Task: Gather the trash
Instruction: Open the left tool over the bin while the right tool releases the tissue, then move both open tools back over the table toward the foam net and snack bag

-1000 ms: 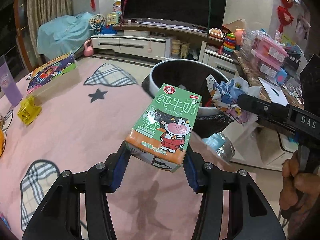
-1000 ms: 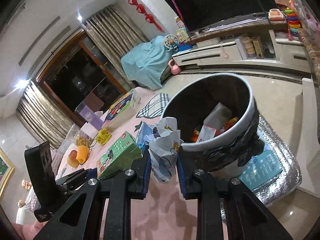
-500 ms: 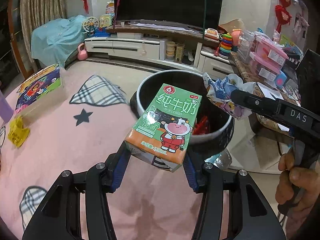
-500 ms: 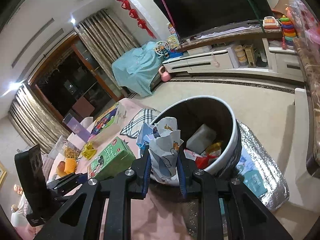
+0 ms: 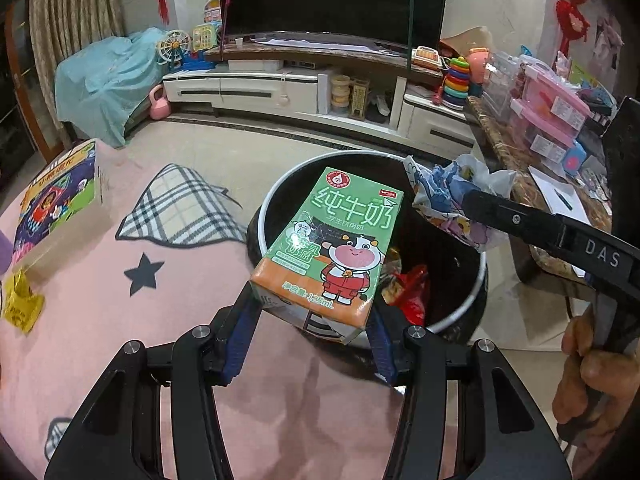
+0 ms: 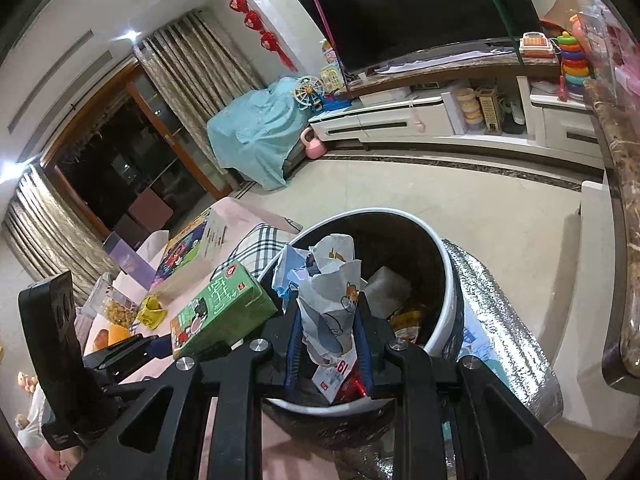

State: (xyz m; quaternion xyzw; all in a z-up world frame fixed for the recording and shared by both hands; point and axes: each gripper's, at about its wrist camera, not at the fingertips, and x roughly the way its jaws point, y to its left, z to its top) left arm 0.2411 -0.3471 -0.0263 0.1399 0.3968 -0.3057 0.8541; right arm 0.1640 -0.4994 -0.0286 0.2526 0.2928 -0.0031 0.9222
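Both grippers were clenched: left gripper [image 5: 312,320] grasped the milk carton [image 5: 332,240], right gripper [image 6: 328,340] the crumpled wrapper [image 6: 330,304], over the bin [image 5: 476,300] at 12 o'clock.

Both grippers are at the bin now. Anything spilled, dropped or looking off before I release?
Nothing stands out. The milk carton sits tilted in the left gripper, the crumpled wrapper in the right gripper, both over the trash bin. No spill visible.

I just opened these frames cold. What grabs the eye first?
The green milk carton, clamped in the left gripper, fills the centre above the trash bin. Beside it, the right gripper pinches a crumpled cartoon-print wrapper over the bin's opening, where red wrappers already lie.
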